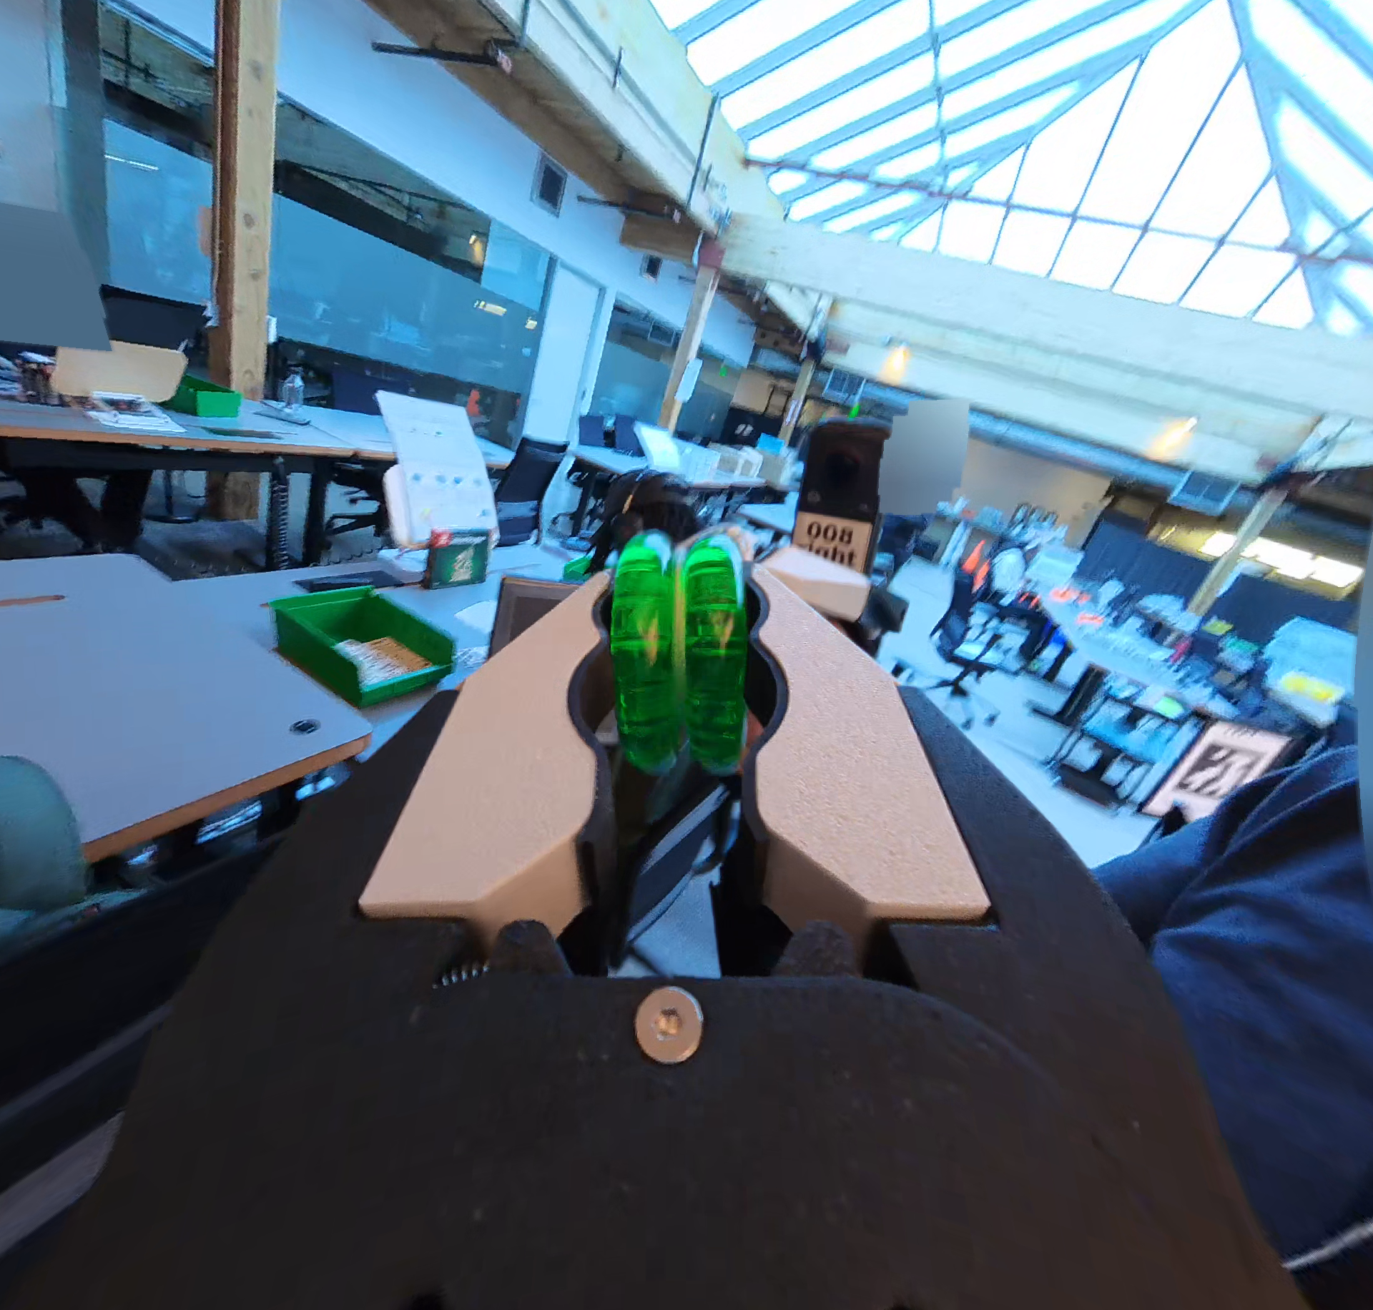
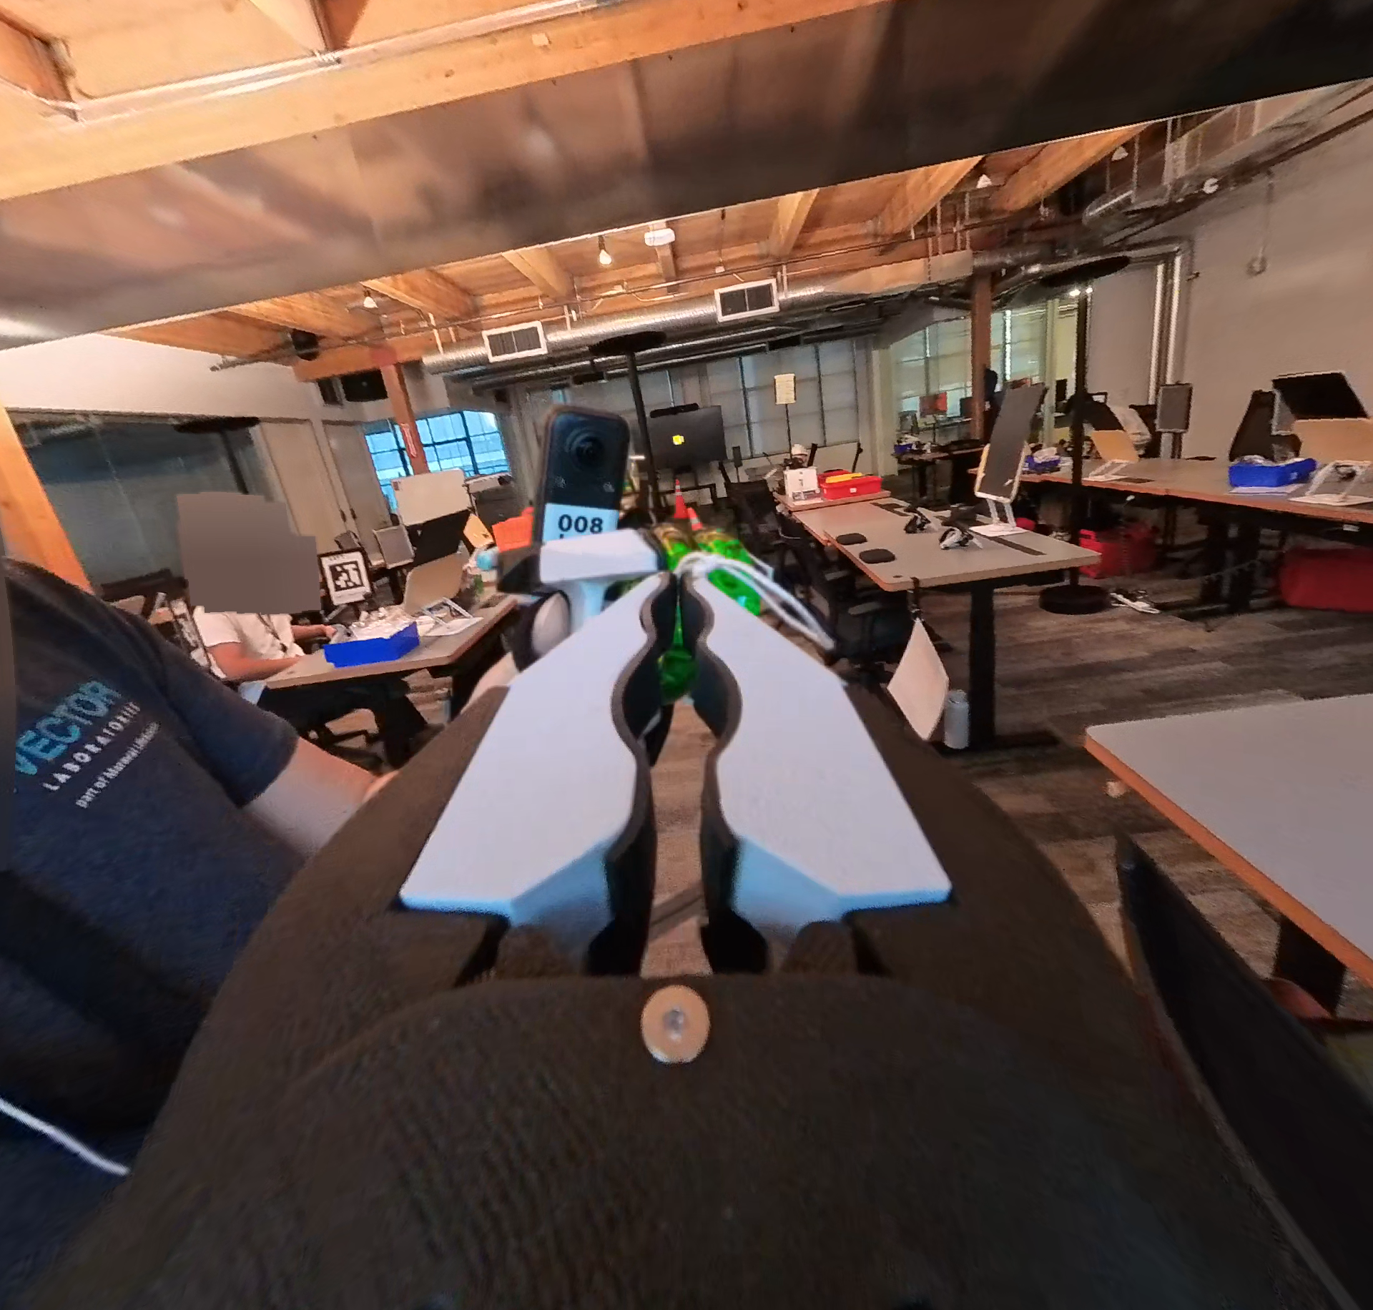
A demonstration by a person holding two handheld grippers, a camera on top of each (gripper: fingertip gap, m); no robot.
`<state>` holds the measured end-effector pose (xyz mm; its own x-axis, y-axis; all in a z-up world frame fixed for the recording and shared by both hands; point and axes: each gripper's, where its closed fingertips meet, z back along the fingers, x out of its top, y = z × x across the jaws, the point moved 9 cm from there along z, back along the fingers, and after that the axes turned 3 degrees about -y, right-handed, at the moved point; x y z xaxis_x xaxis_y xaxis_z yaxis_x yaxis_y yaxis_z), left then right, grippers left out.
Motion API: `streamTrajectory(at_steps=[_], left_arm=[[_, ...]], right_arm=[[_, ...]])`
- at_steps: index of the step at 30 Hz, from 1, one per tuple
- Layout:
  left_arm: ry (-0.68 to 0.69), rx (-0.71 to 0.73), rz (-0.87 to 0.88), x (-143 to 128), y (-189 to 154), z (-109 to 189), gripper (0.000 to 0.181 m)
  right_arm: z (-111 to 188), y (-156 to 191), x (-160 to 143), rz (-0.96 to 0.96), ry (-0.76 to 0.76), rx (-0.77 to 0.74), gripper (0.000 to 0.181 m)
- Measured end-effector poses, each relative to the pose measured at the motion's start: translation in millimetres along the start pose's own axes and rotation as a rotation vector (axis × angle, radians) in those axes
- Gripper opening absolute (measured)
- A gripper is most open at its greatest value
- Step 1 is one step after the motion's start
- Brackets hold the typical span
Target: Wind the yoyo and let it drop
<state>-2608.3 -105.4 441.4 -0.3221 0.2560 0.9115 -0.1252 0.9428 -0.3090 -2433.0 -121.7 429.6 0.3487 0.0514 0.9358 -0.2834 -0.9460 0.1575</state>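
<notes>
A translucent green yoyo [image 1: 677,650] stands edge-on between the tan fingers [image 1: 520,739] of my left gripper [image 1: 680,582], which is shut on it and holds it in the air. Beyond it is the camera body of the right gripper [image 1: 843,479]. In the right wrist view, my right gripper [image 2: 677,582] has its white fingers [image 2: 550,769] closed at the tips, right against the yoyo [image 2: 724,550]. White string [image 2: 780,606] is bunched around the yoyo and loops off to the right. The string appears pinched at the fingertips. The left gripper's camera [image 2: 583,464] stands just behind.
A person in a dark blue shirt [image 2: 111,791] holds the grippers; the sleeve shows at right [image 1: 1263,940]. A grey table [image 1: 148,680] with a green bin [image 1: 364,639] lies left. Another grey table [image 2: 1263,791] is at right. A seated person [image 2: 245,635] is at a far desk.
</notes>
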Motion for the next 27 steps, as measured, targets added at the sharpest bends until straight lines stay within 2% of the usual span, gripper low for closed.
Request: streamTrajectory(at_steps=[2, 4, 6, 8, 9, 11, 14, 16, 19, 21, 24, 27], left_arm=[[-0.016, -0.033, 0.048, 1, -1, 3, 0.030], [0.058, -0.053, 0.094, -10, -1, 4, 0.029], [0.092, -0.049, 0.234, -49, 13, 9, 0.029], [0.026, -0.126, 0.430, -105, 29, 20, 0.029], [-0.004, -0.122, 0.510, -133, 40, 28, 0.029], [-0.087, -0.138, 0.667, -174, 65, 43, 0.029], [-0.192, -0.091, 0.834, -220, 97, 55, 0.029], [-0.228, -0.063, 0.949, -239, 107, 57, 0.029], [-0.244, -0.027, 1.005, -236, 107, 60, 0.029], [-0.205, 0.007, 0.906, -220, 104, 61, 0.029], [-0.205, 0.009, 0.792, -194, 104, 66, 0.029], [-0.209, 0.007, 0.764, -173, 108, 70, 0.029]], right_arm=[[-2, 2, 0, 0.036, 0.025, -0.025, 0.000], [-5, 4, -6, 0.049, 0.039, -0.023, 0.000], [7, -9, -45, 0.040, 0.098, -0.119, 0.000], [47, -13, -88, -0.157, -0.050, -0.102, 0.000], [64, -18, -112, -0.220, -0.047, -0.118, 0.000], [87, -25, -143, -0.192, -0.066, -0.149, 0.000], [91, -37, -175, -0.200, 0.070, -0.154, 0.000], [82, -38, -191, -0.282, 0.127, -0.142, 0.000], [68, -30, -199, -0.330, 0.187, -0.123, 0.000], [60, -25, -200, -0.242, 0.254, -0.130, 0.000], [47, -18, -208, -0.127, 0.388, -0.055, 0.000], [28, -23, -218, -0.099, 0.477, -0.081, 0.000]])
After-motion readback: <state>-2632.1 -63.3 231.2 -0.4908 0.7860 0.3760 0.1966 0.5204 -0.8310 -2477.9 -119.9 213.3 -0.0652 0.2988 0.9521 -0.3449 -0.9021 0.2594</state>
